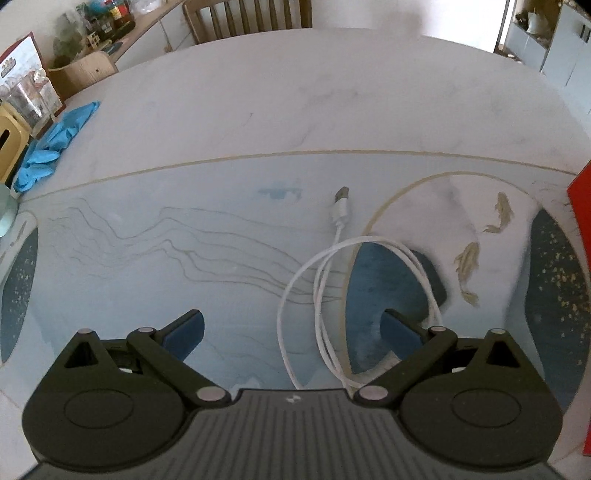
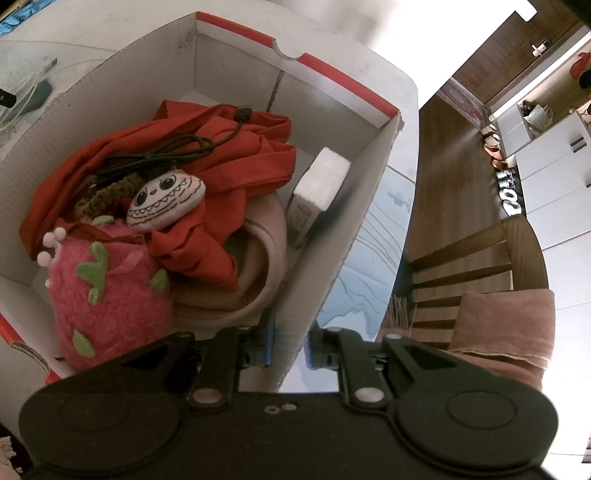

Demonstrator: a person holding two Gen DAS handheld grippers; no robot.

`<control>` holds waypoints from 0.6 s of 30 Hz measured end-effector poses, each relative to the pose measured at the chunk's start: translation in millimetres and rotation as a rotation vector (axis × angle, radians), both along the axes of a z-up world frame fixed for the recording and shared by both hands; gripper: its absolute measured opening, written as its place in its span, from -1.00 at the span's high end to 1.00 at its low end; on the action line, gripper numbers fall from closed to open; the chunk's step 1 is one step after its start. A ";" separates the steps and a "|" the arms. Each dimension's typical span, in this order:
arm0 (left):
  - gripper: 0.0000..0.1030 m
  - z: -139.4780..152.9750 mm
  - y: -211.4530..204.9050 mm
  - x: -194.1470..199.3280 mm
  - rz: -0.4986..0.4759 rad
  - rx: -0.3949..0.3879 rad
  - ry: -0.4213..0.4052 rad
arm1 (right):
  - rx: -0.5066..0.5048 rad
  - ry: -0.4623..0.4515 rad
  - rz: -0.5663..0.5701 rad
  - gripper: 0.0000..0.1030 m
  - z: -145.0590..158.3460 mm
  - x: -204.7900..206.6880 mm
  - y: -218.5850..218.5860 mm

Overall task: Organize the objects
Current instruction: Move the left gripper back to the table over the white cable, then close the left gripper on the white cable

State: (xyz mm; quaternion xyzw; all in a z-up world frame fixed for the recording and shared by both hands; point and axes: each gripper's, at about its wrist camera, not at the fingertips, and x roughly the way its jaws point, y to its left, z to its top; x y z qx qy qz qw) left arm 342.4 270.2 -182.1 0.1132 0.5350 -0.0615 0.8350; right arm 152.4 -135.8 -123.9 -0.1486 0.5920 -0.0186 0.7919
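Observation:
A white USB cable (image 1: 325,273) lies in loose loops on the printed table mat, its plug (image 1: 341,194) pointing away from me. My left gripper (image 1: 293,325) hangs just above it, open wide, with the near loops between its blue pads and no contact. My right gripper (image 2: 290,345) is shut on the near wall of a white cardboard box with a red rim (image 2: 369,166). Inside the box are a red cloth (image 2: 240,155), a dark cable (image 2: 166,151), a pink strawberry plush (image 2: 107,288), a face badge (image 2: 166,203) and a small white carton (image 2: 317,184).
Blue gloves (image 1: 55,144) and jars sit at the table's far left. A wooden chair (image 1: 251,14) stands behind the table. The box's red side (image 1: 580,229) rises at the right edge of the left wrist view. Another chair with a pink cloth (image 2: 506,321) stands beside the box.

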 end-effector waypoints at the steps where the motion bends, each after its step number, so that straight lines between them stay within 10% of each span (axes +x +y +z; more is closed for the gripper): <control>1: -0.70 -1.8 0.3 0.5 -0.003 -0.002 0.008 | 0.000 0.000 -0.001 0.73 -0.1 0.0 0.1; 11: -0.16 -4.0 7.7 8.1 0.041 -0.111 0.057 | 0.003 0.003 0.000 0.72 -1.4 0.8 -1.0; 15: 0.58 -0.3 5.9 8.2 0.033 -0.117 0.052 | 0.003 0.003 -0.001 0.72 -1.6 0.8 -1.2; 18: 0.77 -0.3 -1.3 7.4 -0.002 -0.113 0.051 | 0.002 0.003 0.000 0.72 -1.5 0.9 -1.0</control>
